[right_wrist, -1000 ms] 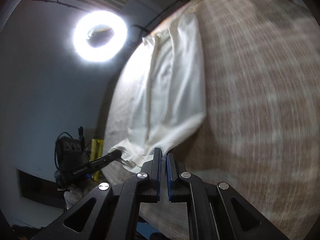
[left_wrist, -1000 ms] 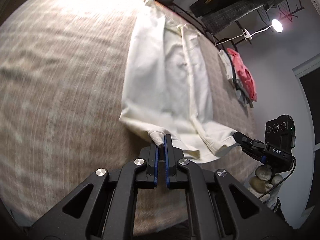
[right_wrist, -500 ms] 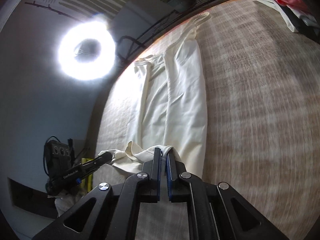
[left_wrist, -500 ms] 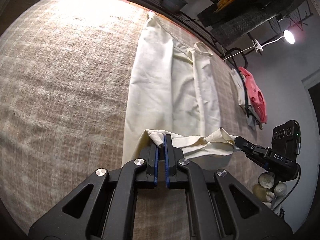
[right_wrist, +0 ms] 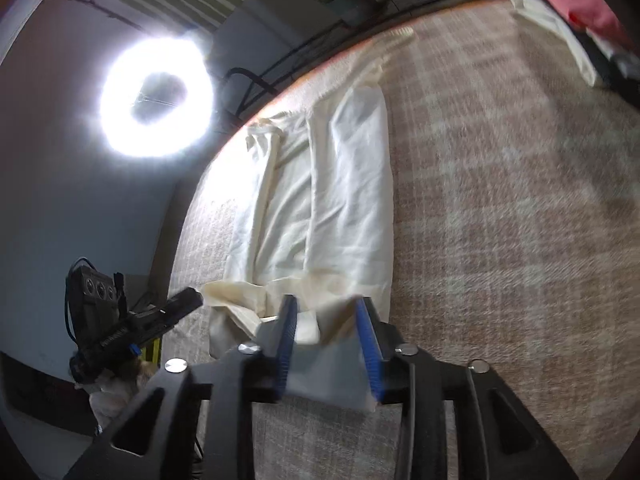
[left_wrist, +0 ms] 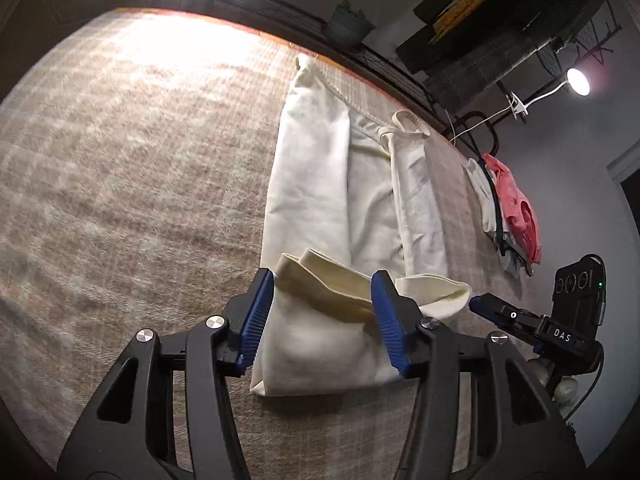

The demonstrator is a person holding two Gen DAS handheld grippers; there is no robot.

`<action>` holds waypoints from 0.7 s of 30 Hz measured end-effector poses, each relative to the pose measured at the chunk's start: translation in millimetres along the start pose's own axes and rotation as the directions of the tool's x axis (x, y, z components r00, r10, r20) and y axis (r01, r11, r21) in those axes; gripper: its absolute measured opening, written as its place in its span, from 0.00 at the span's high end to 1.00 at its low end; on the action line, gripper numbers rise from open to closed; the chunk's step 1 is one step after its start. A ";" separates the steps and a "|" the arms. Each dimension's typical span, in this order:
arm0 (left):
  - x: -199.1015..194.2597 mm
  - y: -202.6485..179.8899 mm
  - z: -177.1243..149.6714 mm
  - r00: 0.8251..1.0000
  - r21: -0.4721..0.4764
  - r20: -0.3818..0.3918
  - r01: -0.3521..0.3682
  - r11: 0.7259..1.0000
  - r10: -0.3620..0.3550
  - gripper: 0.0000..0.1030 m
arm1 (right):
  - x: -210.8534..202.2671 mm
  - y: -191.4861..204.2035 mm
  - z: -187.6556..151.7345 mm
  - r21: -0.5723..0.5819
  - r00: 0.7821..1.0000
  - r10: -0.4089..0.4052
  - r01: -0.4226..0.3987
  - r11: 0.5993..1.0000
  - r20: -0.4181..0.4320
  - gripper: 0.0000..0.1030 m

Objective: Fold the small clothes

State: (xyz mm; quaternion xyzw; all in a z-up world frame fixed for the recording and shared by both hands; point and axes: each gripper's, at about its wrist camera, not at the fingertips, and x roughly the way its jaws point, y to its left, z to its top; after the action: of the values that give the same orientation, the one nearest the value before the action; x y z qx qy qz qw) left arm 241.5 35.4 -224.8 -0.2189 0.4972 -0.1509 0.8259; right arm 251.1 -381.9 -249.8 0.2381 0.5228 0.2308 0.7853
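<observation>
A cream garment (left_wrist: 340,200) lies lengthwise on the plaid cloth, its near end folded back over itself (left_wrist: 336,292). It also shows in the right wrist view (right_wrist: 320,208), with the folded near end (right_wrist: 320,312) between the fingers. My left gripper (left_wrist: 324,308) is open, its blue pads either side of the folded hem, nothing held. My right gripper (right_wrist: 326,328) is open above the folded end. The right gripper shows in the left wrist view (left_wrist: 516,316) at the garment's right edge; the left gripper shows in the right wrist view (right_wrist: 160,320).
A pile of clothes with a pink piece on top (left_wrist: 512,208) lies at the far right edge of the plaid cloth (left_wrist: 120,200). It also shows in the right wrist view (right_wrist: 560,12). A bright ring light (right_wrist: 156,96) stands beyond the far edge.
Both grippers carried the garment's near hem forward over the garment, then opened and let it go. The hem now lies folded back on the garment.
</observation>
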 end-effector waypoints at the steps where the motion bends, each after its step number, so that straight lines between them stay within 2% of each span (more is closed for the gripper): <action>1: -3.5 -1.2 -1.2 1.000 0.018 0.003 -0.004 1.000 0.004 0.50 | -5.0 1.9 -1.4 -0.021 1.000 0.002 -0.002 1.000 0.007 0.67; 4: -9.8 -7.5 -10.6 1.000 0.093 0.003 -0.025 0.995 0.025 0.53 | -15.2 8.2 -8.3 -0.077 0.999 0.036 -0.035 0.996 0.005 0.70; 6: -4.4 -12.9 -18.5 0.999 0.142 -0.033 -0.014 0.990 0.019 0.70 | -17.3 14.8 -15.6 -0.127 0.998 0.055 -0.057 0.990 -0.016 0.73; 9: 10.6 -22.4 -29.6 0.996 0.193 -0.082 -0.017 0.981 0.033 0.76 | -3.5 24.7 -22.6 -0.186 0.996 0.056 -0.068 0.980 -0.069 0.75; 12: 24.9 -26.6 -33.8 0.991 0.213 -0.126 -0.012 0.977 0.039 0.79 | 15.9 29.6 -27.6 -0.216 0.992 0.043 -0.069 0.974 -0.122 0.78; 15: 40.5 -30.1 -31.9 0.988 0.231 -0.135 -0.045 0.972 0.077 0.79 | 30.5 30.2 -27.3 -0.237 0.989 0.028 -0.062 0.970 -0.146 0.78; 19: 49.2 -28.6 -18.9 0.988 0.226 -0.092 -0.100 0.969 0.123 0.79 | 43.3 24.8 -12.1 -0.249 0.994 -0.037 0.009 0.969 -0.104 0.78; 21: 51.9 -26.2 -11.2 0.986 0.225 -0.065 -0.135 0.965 0.153 0.79 | 45.5 21.6 -4.1 -0.248 0.994 -0.072 0.050 0.968 -0.079 0.82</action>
State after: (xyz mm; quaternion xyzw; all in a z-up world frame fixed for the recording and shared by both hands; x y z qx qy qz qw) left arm 254.6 -13.7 -255.2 -0.0834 0.5254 -0.1532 0.8328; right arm 260.6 -336.8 -270.3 0.1127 0.5310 0.2796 0.7920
